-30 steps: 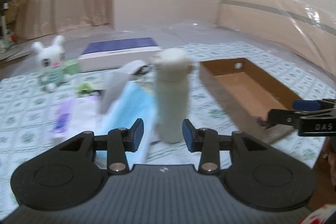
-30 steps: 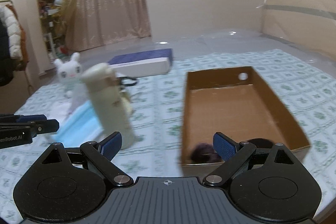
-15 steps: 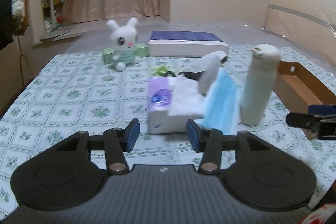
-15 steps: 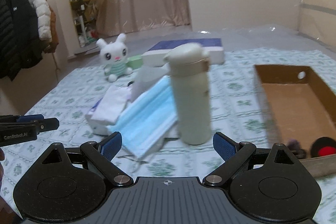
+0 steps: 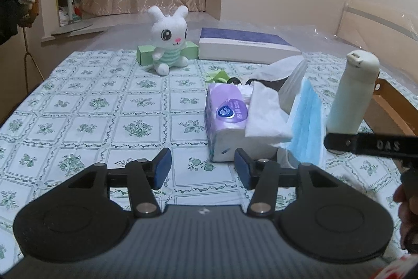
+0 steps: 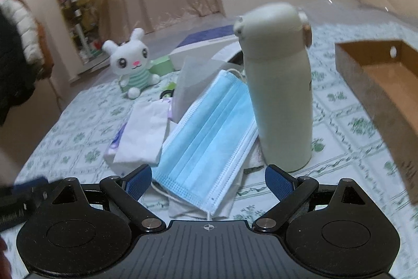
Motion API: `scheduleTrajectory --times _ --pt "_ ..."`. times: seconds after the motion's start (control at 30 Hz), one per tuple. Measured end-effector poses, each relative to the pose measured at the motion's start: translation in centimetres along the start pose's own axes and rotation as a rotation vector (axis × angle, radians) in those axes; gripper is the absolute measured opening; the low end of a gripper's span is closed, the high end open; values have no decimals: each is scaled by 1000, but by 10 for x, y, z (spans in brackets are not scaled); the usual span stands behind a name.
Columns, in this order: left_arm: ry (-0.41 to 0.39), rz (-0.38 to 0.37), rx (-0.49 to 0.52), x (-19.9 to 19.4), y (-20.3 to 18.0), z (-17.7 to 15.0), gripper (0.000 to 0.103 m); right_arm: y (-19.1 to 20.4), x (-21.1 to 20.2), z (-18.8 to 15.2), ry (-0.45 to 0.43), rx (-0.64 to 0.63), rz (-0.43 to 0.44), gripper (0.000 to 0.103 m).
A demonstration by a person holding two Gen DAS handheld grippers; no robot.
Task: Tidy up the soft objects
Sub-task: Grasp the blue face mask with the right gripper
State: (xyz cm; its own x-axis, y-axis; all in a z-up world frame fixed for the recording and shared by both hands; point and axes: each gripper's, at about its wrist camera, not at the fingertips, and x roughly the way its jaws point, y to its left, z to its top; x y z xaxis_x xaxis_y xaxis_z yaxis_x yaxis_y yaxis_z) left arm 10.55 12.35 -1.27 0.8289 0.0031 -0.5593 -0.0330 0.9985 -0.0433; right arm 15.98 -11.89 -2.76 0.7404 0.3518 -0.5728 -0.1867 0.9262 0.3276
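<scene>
A blue face mask (image 6: 209, 137) lies slanted over a pile of white tissues (image 6: 143, 132) and a purple tissue pack (image 5: 227, 122). My right gripper (image 6: 209, 178) is open wide, its fingertips on either side of the mask's near edge without pressing on it. My left gripper (image 5: 202, 169) is open over bare tablecloth, just left of the tissue pack, with nothing between its fingers. A white bunny plush (image 5: 169, 41) sits farther back. A brown cardboard box (image 6: 378, 85) stands open at the right.
A tall cream bottle (image 6: 279, 85) stands upright right beside the mask. Behind the pile lie a flat blue-and-white box (image 5: 245, 46) and a small green box (image 5: 145, 54). Coats hang at the far left. A finger of the right gripper (image 5: 365, 144) crosses the left wrist view.
Both views have swung left, from the cardboard box to the pile. The mask and bottle now sit close before the right gripper. The left fingers stand a little wider apart.
</scene>
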Motion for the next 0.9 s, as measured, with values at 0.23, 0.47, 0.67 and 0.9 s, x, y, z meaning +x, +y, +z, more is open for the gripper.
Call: scheduleTrajectory --times 0.23,0.47,0.67,0.9 --pt "26 -27 -17 25 9 -5 49 0 32 4 -6 136 -21 93" --pt "49 -44 -33 43 13 -10 49 -3 53 8 -10 231 -55 93" --pt "66 -59 -38 50 12 -15 49 -12 56 8 -1 251 -49 73" --pt "70 -69 -37 49 8 -18 49 -16 45 8 14 220 -56 31"
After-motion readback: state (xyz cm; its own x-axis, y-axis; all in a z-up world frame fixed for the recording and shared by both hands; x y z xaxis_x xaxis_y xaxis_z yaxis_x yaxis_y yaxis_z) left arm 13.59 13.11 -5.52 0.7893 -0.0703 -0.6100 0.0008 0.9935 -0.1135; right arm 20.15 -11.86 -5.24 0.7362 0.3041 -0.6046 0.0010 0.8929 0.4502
